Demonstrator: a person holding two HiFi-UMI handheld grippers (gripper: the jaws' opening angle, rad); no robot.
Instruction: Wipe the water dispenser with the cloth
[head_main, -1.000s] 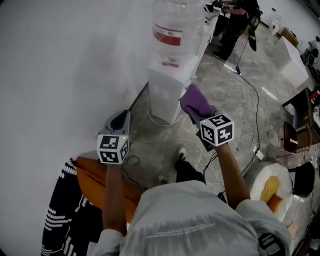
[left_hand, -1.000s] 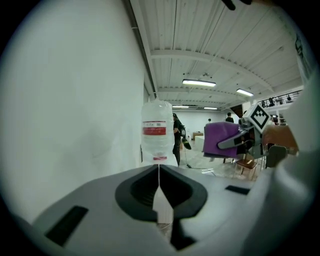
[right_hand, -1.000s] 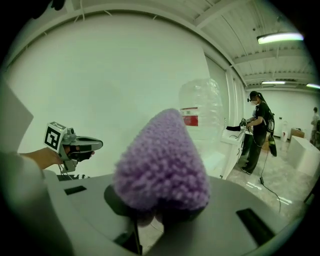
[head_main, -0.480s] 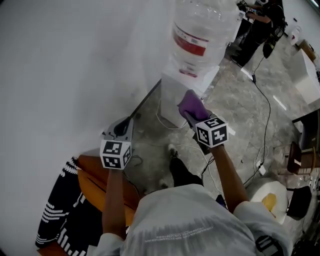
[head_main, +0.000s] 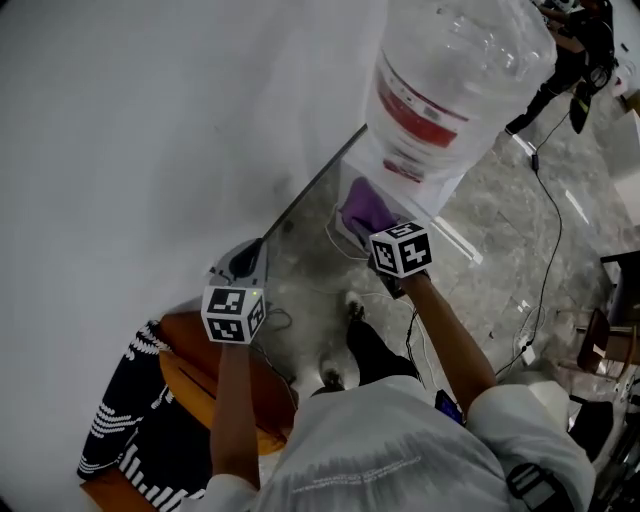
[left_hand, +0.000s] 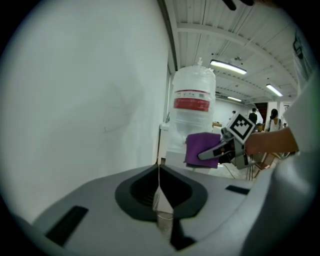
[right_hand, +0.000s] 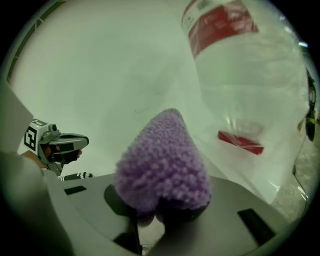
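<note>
1. Wiping is judged to be just beginning in the head view: the purple cloth (head_main: 360, 205) is held by the right gripper (head_main: 372, 228) against or just beside the water dispenser (head_main: 440, 205), below its bottle (head_main: 450, 80). Firm contact and a stroke are called for next.
2. By the left gripper view, the left gripper (left_hand: 160, 202) is shown with jaws closed on nothing, well apart from the water dispenser.
3. By the right gripper view, the jaws are clamped on the purple cloth; how full the clear bottle is cannot be told.

A white wall (head_main: 150, 120) is meeting a mottled grey floor (head_main: 490, 215) with trailing cables (head_main: 549, 215); strip lights (left_hand: 228, 66) are glowing overhead.
</note>
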